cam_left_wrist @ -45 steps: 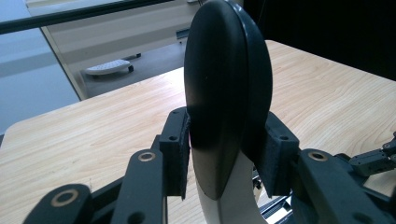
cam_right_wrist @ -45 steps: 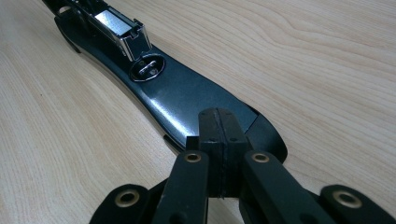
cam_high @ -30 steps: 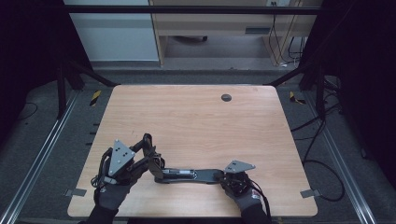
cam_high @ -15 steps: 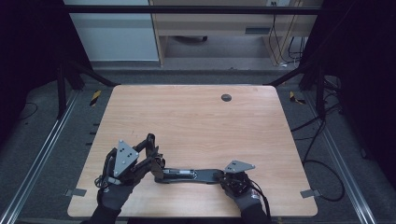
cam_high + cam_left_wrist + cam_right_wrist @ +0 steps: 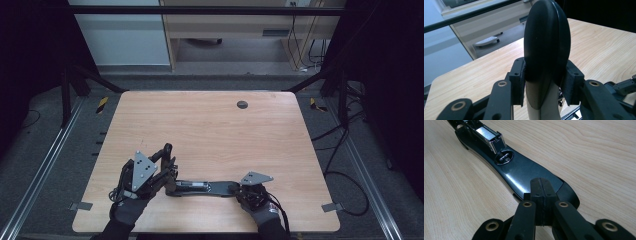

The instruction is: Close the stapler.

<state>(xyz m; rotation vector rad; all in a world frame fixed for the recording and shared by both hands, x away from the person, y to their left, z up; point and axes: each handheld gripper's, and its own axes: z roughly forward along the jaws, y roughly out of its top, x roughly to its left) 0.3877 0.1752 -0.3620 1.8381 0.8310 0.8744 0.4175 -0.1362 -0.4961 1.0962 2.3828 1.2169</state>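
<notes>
The left hand-held gripper [image 5: 546, 82] clamps the stapler's [image 5: 205, 187] raised lid; the right hand-held gripper [image 5: 541, 202], jaws closed, presses its base onto the bench [image 5: 210, 130]. Rigid, slick, hinged: grip the ends.

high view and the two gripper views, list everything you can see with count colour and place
stapler: 1, black with a silver metal channel, swung open flat near the table's front edge; top arm clamped in the left gripper, base under the right gripper's closed tips
table: 1, light wood, centre of the high view
round grommet: 1, dark, near the table's far edge
floor tape marks: 2, yellow and black, beside the table's far corners
cabinet: 1, pale grey, beyond the table at left
left gripper: 1, black, shut on the stapler's top arm
right gripper: 1, black, jaws together on the base's end
gloved hands: 2, dark, front edge
</notes>
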